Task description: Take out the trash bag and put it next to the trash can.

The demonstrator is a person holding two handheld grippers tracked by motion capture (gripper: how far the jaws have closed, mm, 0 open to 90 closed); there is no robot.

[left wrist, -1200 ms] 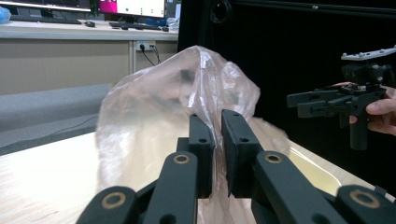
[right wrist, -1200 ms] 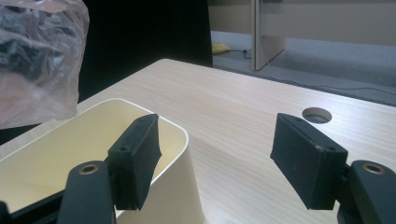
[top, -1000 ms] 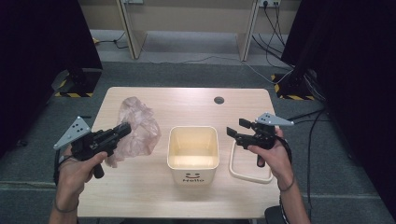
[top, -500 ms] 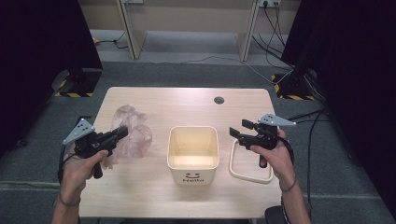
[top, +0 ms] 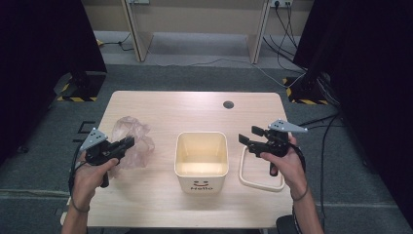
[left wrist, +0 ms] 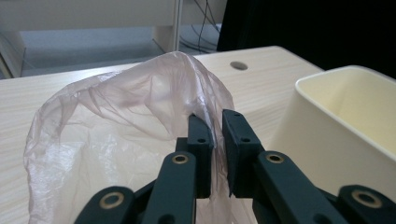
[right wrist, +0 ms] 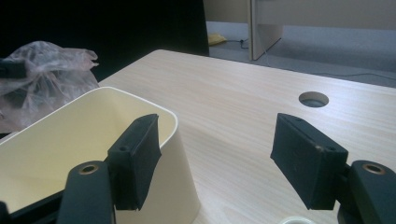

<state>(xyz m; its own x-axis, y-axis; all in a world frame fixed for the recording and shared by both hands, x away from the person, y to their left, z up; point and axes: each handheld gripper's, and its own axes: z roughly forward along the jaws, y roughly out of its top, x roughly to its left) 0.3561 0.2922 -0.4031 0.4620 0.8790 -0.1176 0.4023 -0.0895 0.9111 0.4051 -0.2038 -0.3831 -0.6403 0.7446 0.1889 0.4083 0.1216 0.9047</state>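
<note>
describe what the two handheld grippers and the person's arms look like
Both the left gripper and the right gripper are black pistol-style tools with two flat, blocky black jaws on linked arms with brass-coloured pivot pins. Each carries a grey three-cornered plate on top and trails a thin black cable. The person's forearms are bare, with no sleeves in view, and a thin dark band sits on the right wrist.

Crinkled translucent plastic bag; smooth cream plastic bin; matt wood table.
</note>
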